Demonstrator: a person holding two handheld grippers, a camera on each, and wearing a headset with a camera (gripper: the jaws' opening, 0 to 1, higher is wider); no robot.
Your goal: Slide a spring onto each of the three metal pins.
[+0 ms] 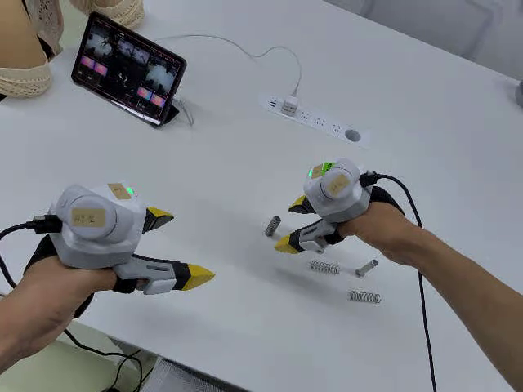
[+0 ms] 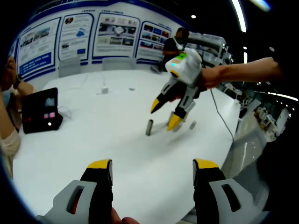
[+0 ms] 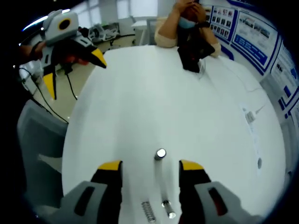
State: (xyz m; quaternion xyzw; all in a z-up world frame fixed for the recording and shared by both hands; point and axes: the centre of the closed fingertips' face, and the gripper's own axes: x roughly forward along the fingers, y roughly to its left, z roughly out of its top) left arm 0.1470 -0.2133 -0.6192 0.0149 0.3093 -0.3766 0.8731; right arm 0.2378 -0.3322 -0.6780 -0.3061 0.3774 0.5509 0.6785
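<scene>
A short metal pin (image 1: 273, 225) stands upright on the white table (image 1: 245, 163); its side looks ribbed. My right gripper (image 1: 290, 224) hovers open just right of it, nothing between its fingers. In the right gripper view the pin (image 3: 160, 154) stands just beyond my open tips (image 3: 150, 165). A spring (image 1: 324, 267), a lying pin (image 1: 367, 267) and a second spring (image 1: 364, 296) rest under my right wrist. My left gripper (image 1: 181, 245) is open and empty at the near left, well away from the parts. In the left gripper view the pin (image 2: 149, 127) stands far ahead of its tips (image 2: 153, 164).
A tablet (image 1: 131, 69) leans on its stand at the far left. A white power strip (image 1: 315, 118) with a cable lies at the back centre. A person (image 3: 187, 23) sits across the table. The near table edge runs just under my left hand.
</scene>
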